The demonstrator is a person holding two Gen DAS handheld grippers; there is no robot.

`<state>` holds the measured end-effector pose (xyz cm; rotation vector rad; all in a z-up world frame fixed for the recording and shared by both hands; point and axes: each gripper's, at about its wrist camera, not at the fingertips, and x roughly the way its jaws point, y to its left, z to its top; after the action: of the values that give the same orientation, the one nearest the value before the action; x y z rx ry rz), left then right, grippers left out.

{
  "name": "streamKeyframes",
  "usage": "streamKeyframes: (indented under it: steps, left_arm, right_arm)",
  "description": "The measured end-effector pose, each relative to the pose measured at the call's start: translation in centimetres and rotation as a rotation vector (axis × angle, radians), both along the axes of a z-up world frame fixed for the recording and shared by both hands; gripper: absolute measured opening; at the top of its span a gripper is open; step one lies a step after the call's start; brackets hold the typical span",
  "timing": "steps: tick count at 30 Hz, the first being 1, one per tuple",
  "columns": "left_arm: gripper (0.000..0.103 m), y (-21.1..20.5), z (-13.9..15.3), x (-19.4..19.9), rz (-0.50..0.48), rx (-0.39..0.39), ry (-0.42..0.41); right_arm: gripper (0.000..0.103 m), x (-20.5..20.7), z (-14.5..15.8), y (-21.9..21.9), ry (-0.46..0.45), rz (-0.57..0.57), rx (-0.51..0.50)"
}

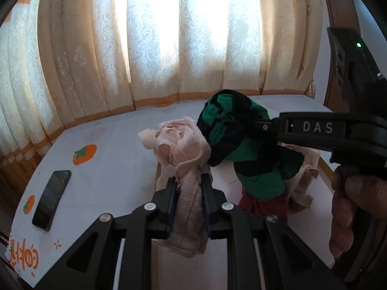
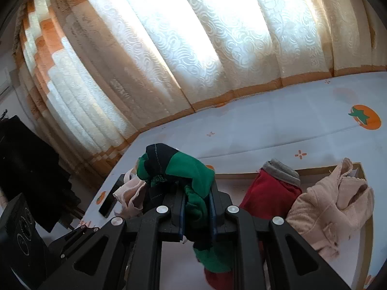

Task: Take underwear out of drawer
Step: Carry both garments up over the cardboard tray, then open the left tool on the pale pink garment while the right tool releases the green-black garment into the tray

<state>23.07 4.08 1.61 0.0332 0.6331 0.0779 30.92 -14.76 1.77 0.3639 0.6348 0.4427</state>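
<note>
My left gripper is shut on a pale pink lacy undergarment, which bunches up past the fingertips and hangs below them. My right gripper is shut on green and black underwear. In the left wrist view the right gripper reaches in from the right, and its green and black underwear touches the pink one. Both garments are lifted above the shallow wooden-rimmed drawer. In the drawer lie a red garment with a grey band and another pink garment.
A black phone lies at the left on the white cloth with orange fruit prints. Cream and orange curtains hang close behind. A person's hand holds the right gripper. Dark clothing hangs at far left.
</note>
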Motion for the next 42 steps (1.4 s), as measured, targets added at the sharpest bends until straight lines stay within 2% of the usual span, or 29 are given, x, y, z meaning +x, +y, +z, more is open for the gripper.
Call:
streamKeyframes:
  steps: [2,15,18,19,20,21,23,25,30,36,42]
  left_arm:
    - [0.017,0.4,-0.4,0.7,0.001,-0.019,0.022]
    - [0.017,0.7,-2.1,3.2,-0.002,-0.006,0.112]
    - [0.024,1.0,-2.4,3.4,0.006,-0.009,0.118]
    - [0.030,1.1,-2.4,3.4,0.012,-0.008,0.113]
    - [0.031,1.1,-2.3,3.3,0.013,-0.011,0.109]
    - [0.031,1.1,-2.1,3.0,0.013,-0.015,0.100]
    - [0.032,0.9,-1.5,2.4,0.012,-0.007,0.076]
    - [0.035,0.6,-1.0,1.7,0.010,0.015,0.051]
    - [0.040,0.3,-0.4,-0.5,0.005,0.016,0.008]
    - [0.042,0.5,-0.3,-3.6,0.003,-0.055,-0.016]
    - [0.044,-0.4,0.3,-7.1,-0.026,-0.084,-0.050]
  right_arm:
    - [0.017,0.7,-0.4,0.1,0.006,-0.006,-0.014]
    - [0.018,3.8,-3.0,0.8,0.101,-0.006,-0.074]
    - [0.023,4.2,-3.6,0.8,0.130,0.005,-0.081]
    - [0.029,4.4,-3.8,0.9,0.146,0.018,-0.086]
    - [0.034,4.4,-3.9,0.9,0.155,0.023,-0.086]
    - [0.037,4.2,-3.8,0.8,0.150,0.022,-0.078]
    - [0.055,3.8,-3.6,0.6,0.136,0.033,-0.059]
    - [0.061,3.2,-3.2,0.4,0.124,0.025,-0.069]
    - [0.062,1.4,-2.6,-0.7,0.101,0.020,-0.032]
    - [0.063,-1.7,-2.4,-2.2,0.099,0.051,0.034]
    - [0.065,-5.2,-2.0,-3.3,0.099,0.090,0.073]
